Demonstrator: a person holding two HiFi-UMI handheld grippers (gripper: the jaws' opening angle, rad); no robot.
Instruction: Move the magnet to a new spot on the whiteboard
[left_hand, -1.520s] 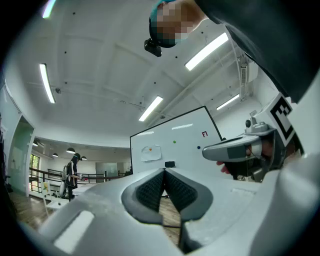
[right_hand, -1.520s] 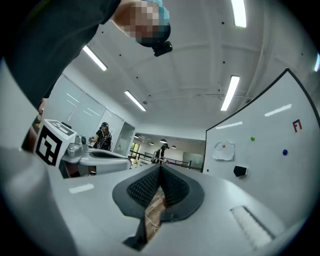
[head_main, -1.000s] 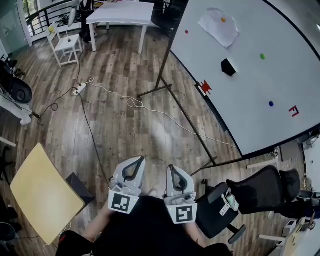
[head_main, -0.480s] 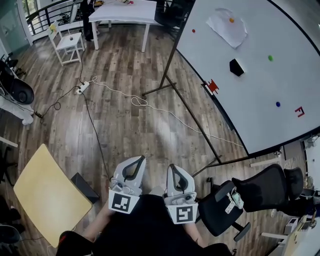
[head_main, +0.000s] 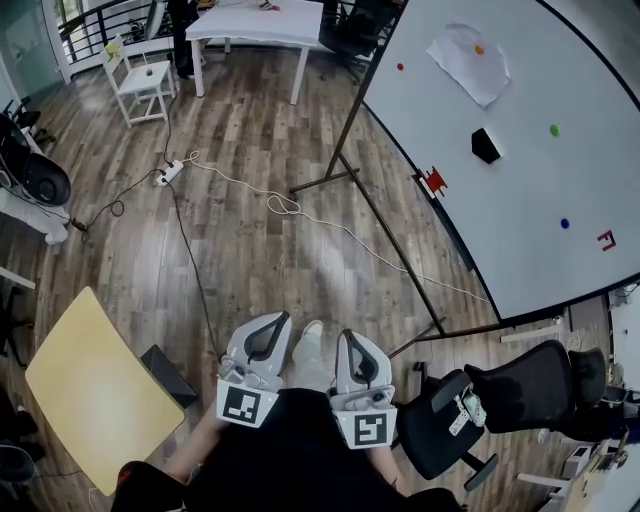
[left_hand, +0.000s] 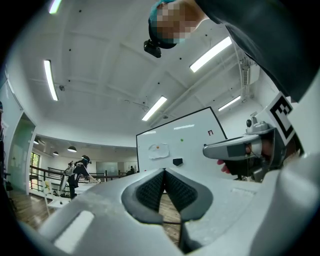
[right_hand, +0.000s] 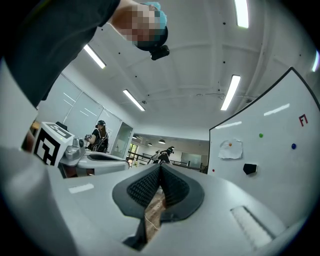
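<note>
The magnets sit on the whiteboard (head_main: 520, 190), well ahead of you and to your right. There is a green one (head_main: 554, 130), a blue one (head_main: 565, 224), a small red one (head_main: 400, 67) and an orange one (head_main: 479, 49) pinning a sheet of paper (head_main: 468, 62). Nothing marks which one you are meant to move, and none has been touched yet.

Your left tool (head_main: 280, 322) has its jaws pressed together with nothing between them. Your right tool (head_main: 345, 340) is the same, closed and empty. You hold both low against your body, over the wooden floor (head_main: 250, 250) and well apart from the board.

By my reading the task has barely begun. You have yet to walk up to the board, open one tool, grip a magnet, pull it off and set it down on a bare patch elsewhere.
</note>
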